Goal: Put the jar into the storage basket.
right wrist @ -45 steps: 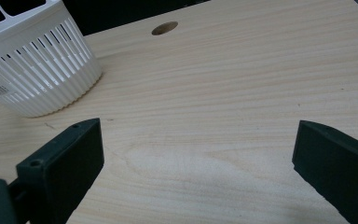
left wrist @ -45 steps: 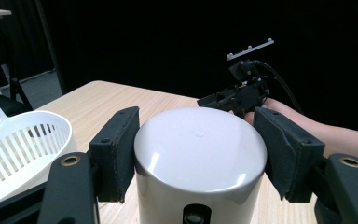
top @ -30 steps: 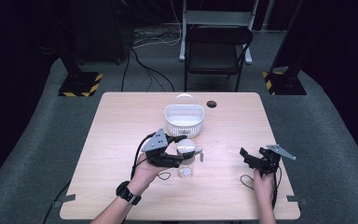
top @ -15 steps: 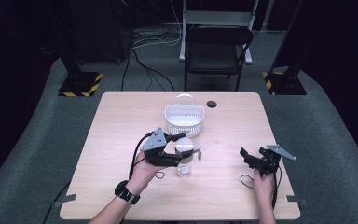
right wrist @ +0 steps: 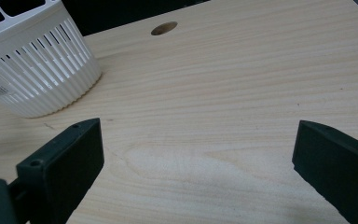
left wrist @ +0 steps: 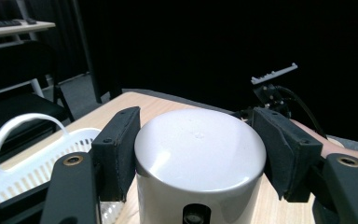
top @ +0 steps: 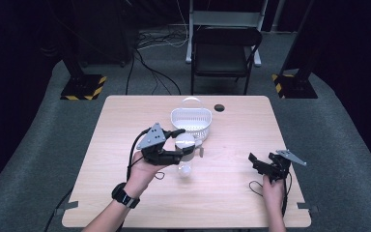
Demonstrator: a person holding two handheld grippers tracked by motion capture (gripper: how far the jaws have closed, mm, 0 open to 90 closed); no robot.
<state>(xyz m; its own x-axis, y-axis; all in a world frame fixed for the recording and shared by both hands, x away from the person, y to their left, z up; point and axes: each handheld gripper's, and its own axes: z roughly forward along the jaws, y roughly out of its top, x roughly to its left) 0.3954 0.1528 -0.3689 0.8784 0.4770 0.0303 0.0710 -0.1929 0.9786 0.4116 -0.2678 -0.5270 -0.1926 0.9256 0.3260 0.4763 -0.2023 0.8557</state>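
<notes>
On the basket, small unreadable label

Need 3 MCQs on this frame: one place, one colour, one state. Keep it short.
1. Where is the white basket?
A. at the table's far middle
B. on the floor
C. in the near right corner

2. What colour is the cylinder held by the left hand-held gripper?
A. red
B. silver-grey
C. green

3. How do the jaws of the right hand-held gripper stand?
A. closed on the basket
B. closed on a cup
C. open with nothing between

Key: 1 A, the high view shows it by the far edge; 2 B, the left gripper view shows its pale metallic top; 3 C, bare wood lies between its pads.
</notes>
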